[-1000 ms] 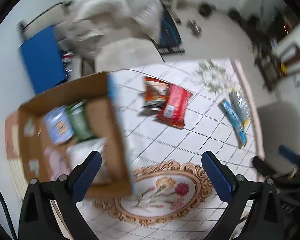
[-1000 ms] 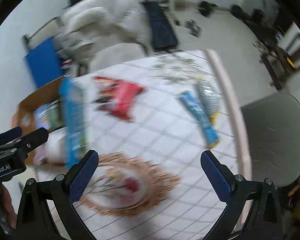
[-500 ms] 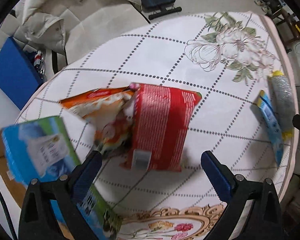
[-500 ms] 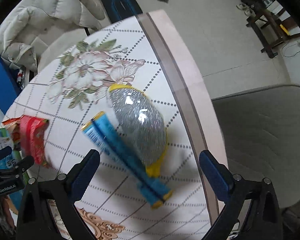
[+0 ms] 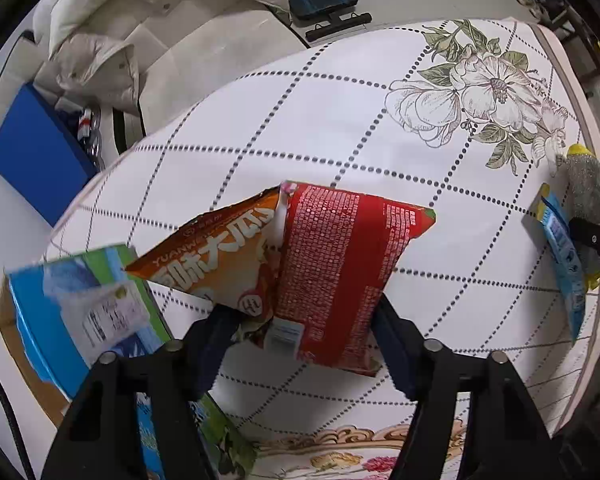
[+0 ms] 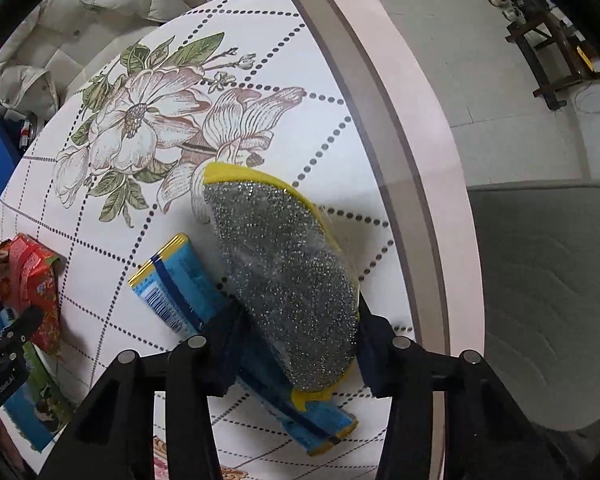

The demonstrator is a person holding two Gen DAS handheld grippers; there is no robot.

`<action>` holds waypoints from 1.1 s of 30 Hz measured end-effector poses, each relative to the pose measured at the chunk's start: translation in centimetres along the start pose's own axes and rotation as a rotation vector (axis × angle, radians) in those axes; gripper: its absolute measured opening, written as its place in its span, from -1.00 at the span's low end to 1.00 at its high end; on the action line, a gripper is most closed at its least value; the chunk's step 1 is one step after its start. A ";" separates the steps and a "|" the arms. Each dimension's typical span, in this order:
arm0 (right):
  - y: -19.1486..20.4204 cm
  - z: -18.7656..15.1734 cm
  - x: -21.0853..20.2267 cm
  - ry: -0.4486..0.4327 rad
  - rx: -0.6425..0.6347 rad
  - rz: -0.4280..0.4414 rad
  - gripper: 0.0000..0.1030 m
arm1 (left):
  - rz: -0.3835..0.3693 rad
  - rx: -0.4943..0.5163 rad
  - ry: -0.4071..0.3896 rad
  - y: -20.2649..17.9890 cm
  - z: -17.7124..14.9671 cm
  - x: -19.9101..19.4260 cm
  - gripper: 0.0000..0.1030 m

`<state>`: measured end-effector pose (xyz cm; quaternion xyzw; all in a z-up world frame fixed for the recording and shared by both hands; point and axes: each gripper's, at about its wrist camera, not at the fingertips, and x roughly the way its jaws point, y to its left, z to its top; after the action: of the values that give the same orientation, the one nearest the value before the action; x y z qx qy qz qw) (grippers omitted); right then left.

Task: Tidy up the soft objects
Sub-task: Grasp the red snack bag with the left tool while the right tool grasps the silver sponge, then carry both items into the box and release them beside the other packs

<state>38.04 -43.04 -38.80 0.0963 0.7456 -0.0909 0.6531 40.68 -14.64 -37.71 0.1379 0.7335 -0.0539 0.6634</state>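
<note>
Covering the table (image 5: 340, 128), a floral cloth faces a white sofa (image 5: 172, 20).

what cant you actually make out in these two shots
- Left wrist view: the near ends of the orange packet and red packet sit behind the left tool; contact unclear.
- Left wrist view: the blue-green box is motion-blurred, label unreadable.
- Right wrist view: the right tool covers the scouring pad edges; the blue packet runs underneath.
</note>
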 end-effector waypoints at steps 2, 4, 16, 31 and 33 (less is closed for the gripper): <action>0.0 -0.6 -0.3 -0.006 0.004 0.006 -0.06 | -0.013 -0.004 0.001 0.2 -0.5 -0.3 0.09; 0.3 -1.5 -1.2 -0.019 0.003 0.013 -0.07 | -0.034 -0.013 -0.007 0.6 -1.4 -0.9 -0.03; 5.0 -7.9 -6.6 -0.093 -0.132 0.113 -0.07 | -0.185 -0.079 0.074 0.4 -6.0 1.4 -0.07; 8.3 -7.6 -1.4 -0.006 -0.172 0.076 -0.07 | -0.043 0.032 -0.026 -3.3 -2.4 1.9 -0.08; 8.6 -8.1 -1.4 -0.001 -0.182 0.073 -0.07 | -0.106 0.015 0.014 -3.3 -3.8 1.4 -0.26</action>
<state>32.70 -32.61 -36.41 0.0634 0.7465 0.0009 0.6624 35.98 -16.60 -39.04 0.1044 0.7438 -0.0936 0.6536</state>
